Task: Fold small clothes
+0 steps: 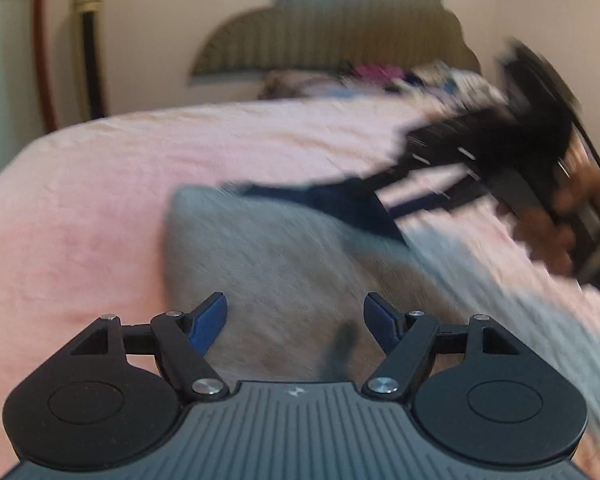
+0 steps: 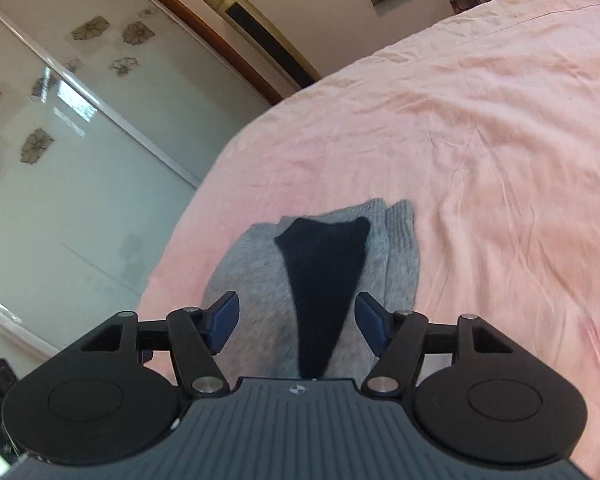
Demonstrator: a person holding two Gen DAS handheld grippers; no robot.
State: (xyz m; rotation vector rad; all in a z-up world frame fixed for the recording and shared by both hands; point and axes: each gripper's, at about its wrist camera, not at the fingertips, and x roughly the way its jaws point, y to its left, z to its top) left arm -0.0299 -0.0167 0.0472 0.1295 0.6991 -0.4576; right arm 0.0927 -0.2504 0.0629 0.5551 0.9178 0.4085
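Observation:
A grey knit garment (image 1: 284,272) lies flat on the pink bedsheet (image 1: 100,184), with a dark navy part (image 1: 340,200) at its far edge. My left gripper (image 1: 295,320) is open and empty just above the grey cloth. The other gripper (image 1: 512,168) shows blurred at the right of the left wrist view, near the navy part. In the right wrist view the grey garment (image 2: 256,264) lies below my open, empty right gripper (image 2: 297,324), with the navy piece (image 2: 324,280) running between the fingers.
A padded headboard (image 1: 340,40) and a pile of mixed clothes (image 1: 400,76) are at the far end of the bed. A glass wardrobe door with flower prints (image 2: 60,140) and a gold-black post (image 2: 260,36) stand beside the bed. The pink sheet (image 2: 480,140) spreads to the right.

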